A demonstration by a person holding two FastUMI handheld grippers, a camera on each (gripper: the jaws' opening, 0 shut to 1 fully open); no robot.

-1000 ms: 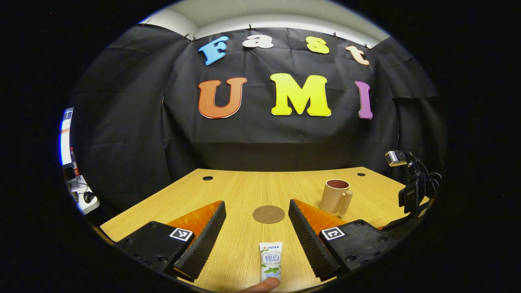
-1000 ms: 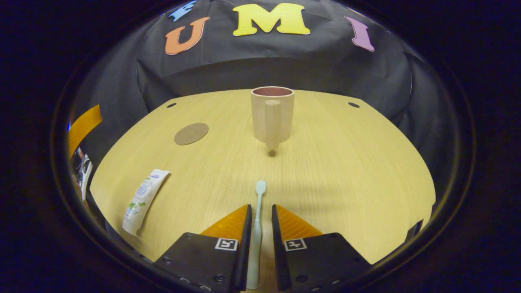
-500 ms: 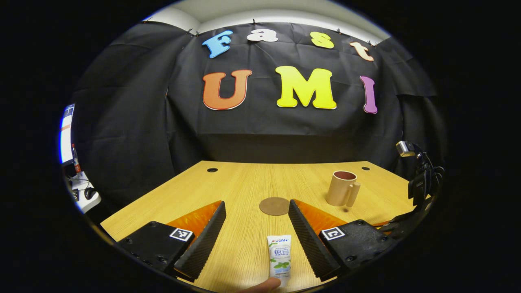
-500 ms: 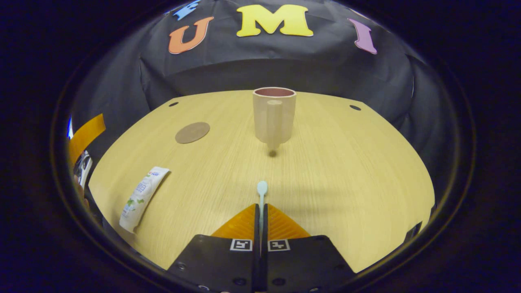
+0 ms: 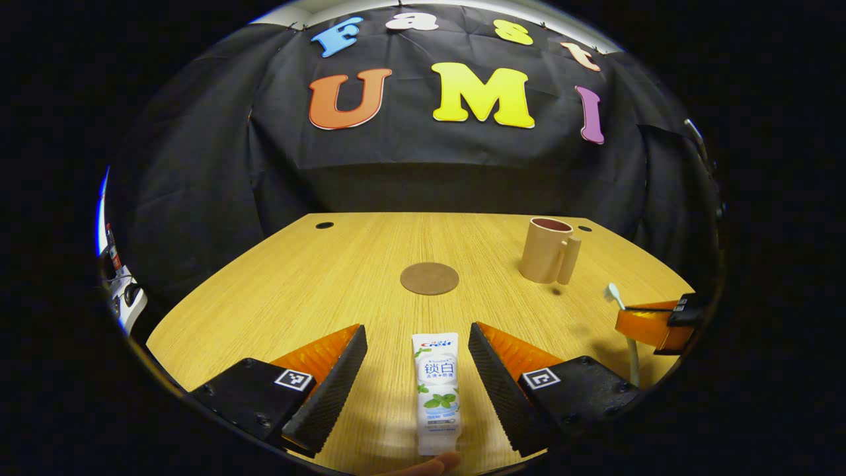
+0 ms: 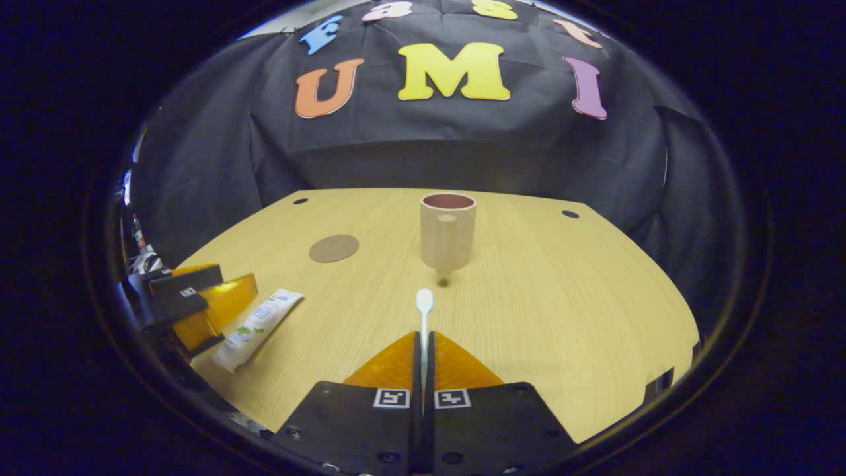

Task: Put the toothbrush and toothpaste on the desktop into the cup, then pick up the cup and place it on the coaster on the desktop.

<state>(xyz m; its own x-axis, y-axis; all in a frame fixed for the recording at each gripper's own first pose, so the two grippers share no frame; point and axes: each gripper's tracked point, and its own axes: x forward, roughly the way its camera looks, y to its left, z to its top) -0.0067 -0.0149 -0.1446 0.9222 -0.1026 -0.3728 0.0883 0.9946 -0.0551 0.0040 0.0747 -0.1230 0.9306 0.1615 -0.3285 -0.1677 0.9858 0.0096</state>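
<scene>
Where cup (image 6: pixel 447 229) stands, wooden desktop (image 6: pixel 568 297)

black claw (image 5: pixel 418 370) bodies, square markers

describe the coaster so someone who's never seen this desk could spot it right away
On the wooden desktop, look near the middle, left of the upright cup and beyond the toothpaste tube. The coaster is the flat brown disc lying there alone, the one round, flat thing on the desk.
</scene>
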